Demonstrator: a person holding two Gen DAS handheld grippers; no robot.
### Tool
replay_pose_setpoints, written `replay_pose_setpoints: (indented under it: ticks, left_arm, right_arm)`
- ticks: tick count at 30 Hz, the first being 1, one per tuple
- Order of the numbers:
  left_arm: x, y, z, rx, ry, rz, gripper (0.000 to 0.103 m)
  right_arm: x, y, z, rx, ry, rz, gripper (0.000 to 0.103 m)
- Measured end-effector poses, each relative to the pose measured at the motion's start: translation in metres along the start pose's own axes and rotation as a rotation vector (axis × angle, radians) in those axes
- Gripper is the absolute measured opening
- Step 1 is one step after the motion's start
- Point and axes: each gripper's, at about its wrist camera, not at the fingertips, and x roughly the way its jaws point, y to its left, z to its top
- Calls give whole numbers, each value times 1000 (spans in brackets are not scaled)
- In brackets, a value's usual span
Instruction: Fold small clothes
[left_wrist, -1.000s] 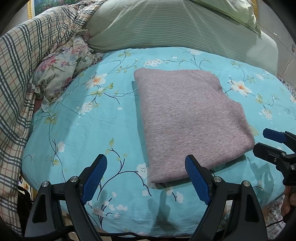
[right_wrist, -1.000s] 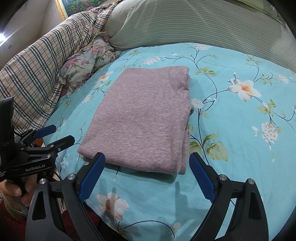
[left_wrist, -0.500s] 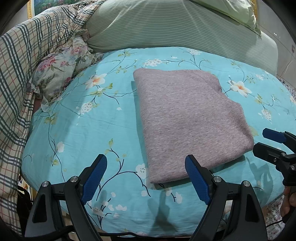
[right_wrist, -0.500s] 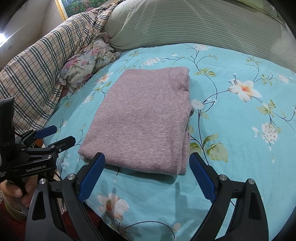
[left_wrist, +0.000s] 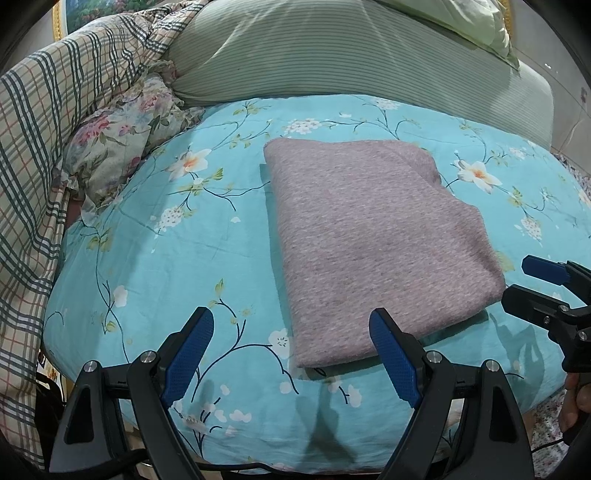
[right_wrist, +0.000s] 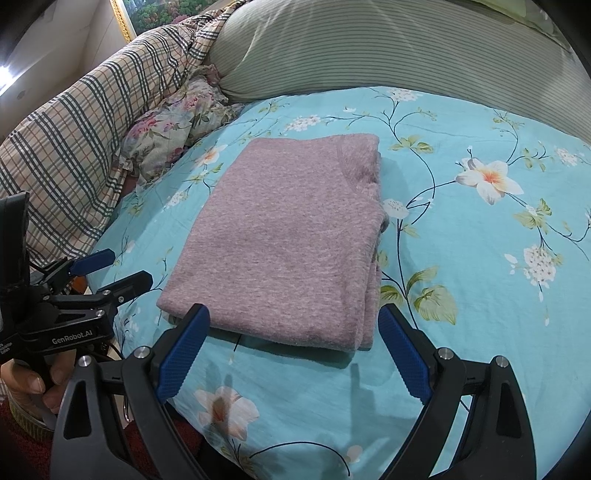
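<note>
Scanning from the left edge: plaid blanket (left_wrist: 33, 177) heaped along the bed's side, with a floral pillow (left_wrist: 122, 147) tucked against it.
Left gripper (left_wrist: 291, 345): fingers spread wide and empty, hovering above the near edge of the bed, its right finger just in front of the garment's near-left corner; no contact visible.
Bed surface: turquoise floral sheet (left_wrist: 177, 251), lying mostly smooth around the garment.
Garment: mauve knit garment (right_wrist: 291, 236) lies on the sheet near the middle of the bed as a compact rectangle, stacked layers showing along its right edge and a neckline seam near the far right corner.
Right gripper (right_wrist: 293, 349): fingers parted wide, gripping nothing, poised just short of the garment's near edge with the edge between them.
Far side: striped green pillow (right_wrist: 388, 48) behind the garment, well apart from it.
Step in hand: judged from the tidy stack, folding of this piece looks finished or close to it; both tools stand off.
Next move: probably either one more fold in half, pinching both near corners together and carrying them to the far edge, or setting the bundle aside; either way all layers must be caught so the stack does not slide open.
</note>
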Motion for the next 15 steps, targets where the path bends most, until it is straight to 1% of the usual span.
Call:
replay_pose_setpoints:
  ticks: [10, 15]
  left_arm:
    - [-1, 1, 3, 0, -4, 6, 87]
    - [0, 1, 5, 8, -7, 6, 87]
  right_arm:
    - [-1, 5, 3, -7, -7, -2, 93]
    - [0, 1, 6, -11, -5, -5, 93]
